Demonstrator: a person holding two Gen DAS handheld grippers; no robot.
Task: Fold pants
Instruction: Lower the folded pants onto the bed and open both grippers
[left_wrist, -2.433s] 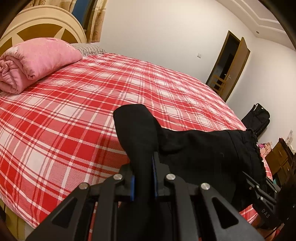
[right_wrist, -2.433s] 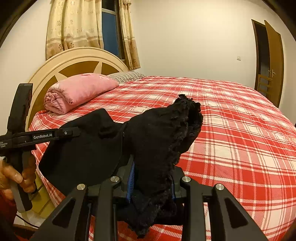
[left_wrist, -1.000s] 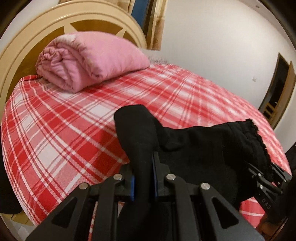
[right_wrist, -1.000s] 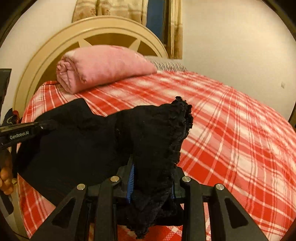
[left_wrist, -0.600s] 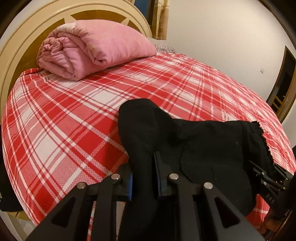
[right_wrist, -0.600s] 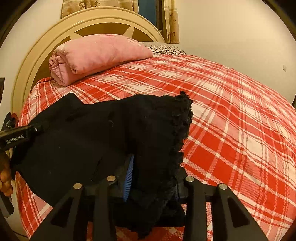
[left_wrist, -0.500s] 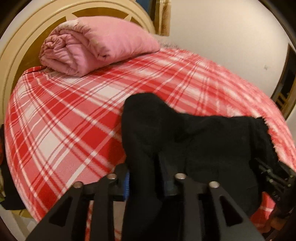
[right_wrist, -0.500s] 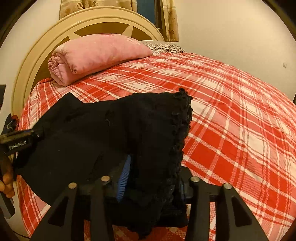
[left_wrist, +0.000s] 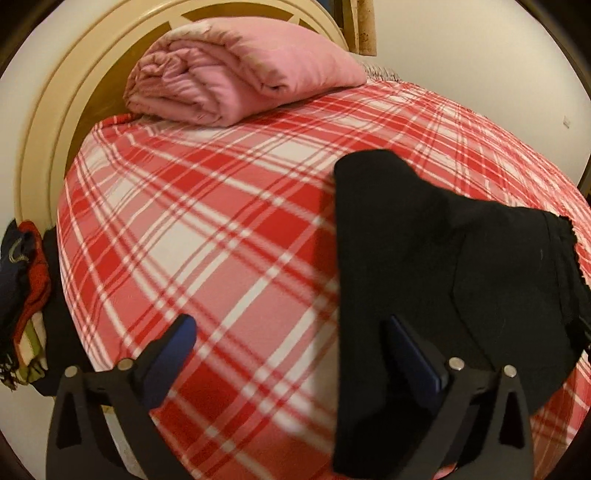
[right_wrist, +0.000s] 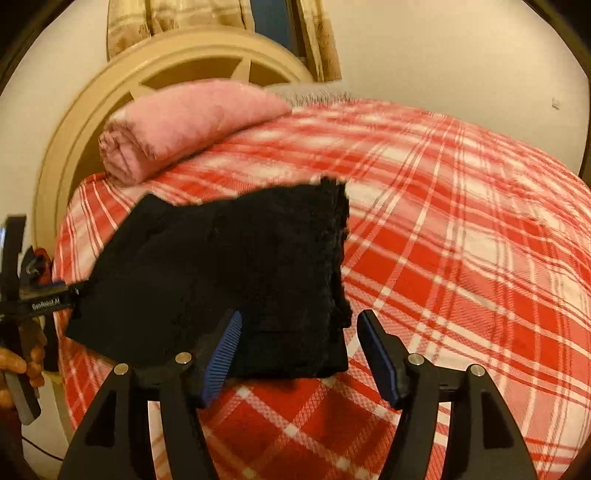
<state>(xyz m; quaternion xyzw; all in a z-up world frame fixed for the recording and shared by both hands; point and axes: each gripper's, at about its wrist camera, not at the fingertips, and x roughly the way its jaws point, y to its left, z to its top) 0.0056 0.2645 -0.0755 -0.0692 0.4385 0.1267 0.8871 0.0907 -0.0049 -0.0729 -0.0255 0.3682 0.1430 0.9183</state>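
The black pants (left_wrist: 461, 280) lie folded in a compact bundle on the red plaid bed, near its front edge; they also show in the right wrist view (right_wrist: 240, 273), with a frayed hem at the right side. My left gripper (left_wrist: 291, 343) is open, its right finger against the bundle's left fold. My right gripper (right_wrist: 299, 343) is open, its jaws standing either side of the bundle's near right corner. The left gripper and the hand holding it show at the left edge of the right wrist view (right_wrist: 40, 299).
A rolled pink quilt (left_wrist: 236, 70) lies at the head of the bed by the cream headboard (left_wrist: 48, 122). The plaid bedspread (right_wrist: 461, 258) stretches right. A pile of dark and red clothes (left_wrist: 22, 284) sits off the bed's left side.
Both grippers have opened and let go of the pants, which now rest on the bed. Both have drawn back a little and the views are slightly blurred.
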